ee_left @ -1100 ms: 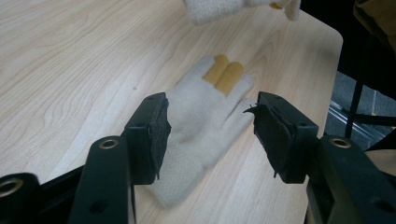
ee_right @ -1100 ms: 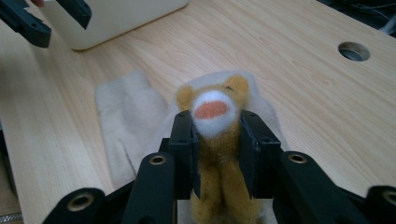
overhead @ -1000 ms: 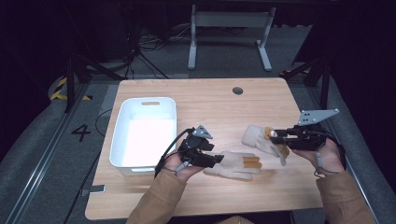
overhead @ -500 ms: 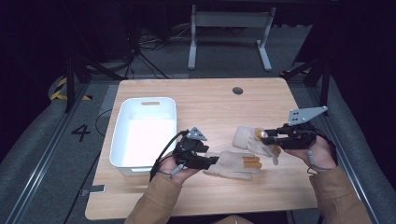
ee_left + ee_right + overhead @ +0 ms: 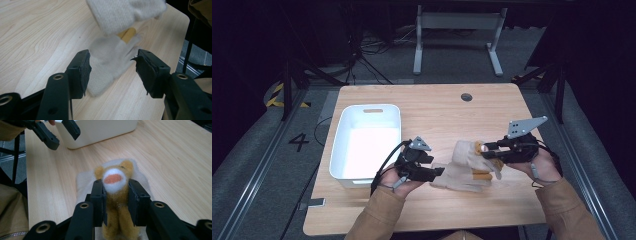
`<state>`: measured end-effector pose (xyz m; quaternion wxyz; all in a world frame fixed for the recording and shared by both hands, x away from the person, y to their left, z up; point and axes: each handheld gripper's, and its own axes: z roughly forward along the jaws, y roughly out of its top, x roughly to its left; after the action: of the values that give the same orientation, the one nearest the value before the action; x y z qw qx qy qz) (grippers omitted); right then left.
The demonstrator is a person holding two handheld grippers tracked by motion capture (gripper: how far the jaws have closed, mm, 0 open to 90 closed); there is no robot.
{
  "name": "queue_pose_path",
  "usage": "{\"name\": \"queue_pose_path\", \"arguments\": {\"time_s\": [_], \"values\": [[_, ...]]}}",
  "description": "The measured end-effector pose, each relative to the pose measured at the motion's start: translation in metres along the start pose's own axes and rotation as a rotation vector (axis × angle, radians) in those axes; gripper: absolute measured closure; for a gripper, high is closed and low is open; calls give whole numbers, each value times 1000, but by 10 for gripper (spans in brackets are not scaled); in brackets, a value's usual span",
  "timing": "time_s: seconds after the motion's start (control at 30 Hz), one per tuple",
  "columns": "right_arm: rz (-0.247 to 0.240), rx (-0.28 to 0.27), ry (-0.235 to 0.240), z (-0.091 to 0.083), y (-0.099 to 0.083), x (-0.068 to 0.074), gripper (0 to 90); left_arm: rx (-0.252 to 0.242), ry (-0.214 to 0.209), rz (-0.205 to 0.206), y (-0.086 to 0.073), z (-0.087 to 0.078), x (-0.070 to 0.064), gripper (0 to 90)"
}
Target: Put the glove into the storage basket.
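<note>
A cream and yellow-brown plush toy (image 5: 464,169) lies on the wooden table (image 5: 437,110) between my hands. My right gripper (image 5: 115,187) is shut on a yellow limb of the toy (image 5: 117,202), whose white tip carries an orange patch, and holds it above the cream body (image 5: 83,181). In the high view the right gripper (image 5: 490,148) comes in from the right. My left gripper (image 5: 111,68) is open, its jaws on either side of a flat cream end of the toy (image 5: 107,62) that rests on the table. In the high view the left gripper (image 5: 438,171) sits at the toy's left end.
A white bin (image 5: 343,150) stands on the left of the table, just behind the left hand, and its wall (image 5: 100,130) also appears in the right gripper view. A round hole (image 5: 467,96) marks the table's far side. A metal desk frame (image 5: 457,20) stands beyond.
My right gripper has moved left, carrying the yellow limb over the cream body. The left gripper has stayed at the toy's left end.
</note>
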<state>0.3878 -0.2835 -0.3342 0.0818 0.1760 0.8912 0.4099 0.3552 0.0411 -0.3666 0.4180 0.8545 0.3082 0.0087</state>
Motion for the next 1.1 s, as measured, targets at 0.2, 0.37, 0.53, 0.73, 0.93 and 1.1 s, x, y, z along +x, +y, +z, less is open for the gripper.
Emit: {"name": "queue_pose_path", "arguments": {"time_s": [0.2,0.37,0.53,0.73,0.93,1.1], "values": [[-8,20,27,13,0,4,688,-3,3,0,0,-1,0,453],[-19,23,41,20,1,7,688,-1,2,1,0,0,0,453],[-35,35,52,30,1,11,686,1,3,1,0,0,0,453],[-46,48,59,39,0,13,683,0,2,1,0,0,0,453],[-43,37,57,44,-2,14,682,1,1,1,0,1,0,453],[-48,45,62,51,-3,16,682,1,1,1,1,1,0,453]]}}
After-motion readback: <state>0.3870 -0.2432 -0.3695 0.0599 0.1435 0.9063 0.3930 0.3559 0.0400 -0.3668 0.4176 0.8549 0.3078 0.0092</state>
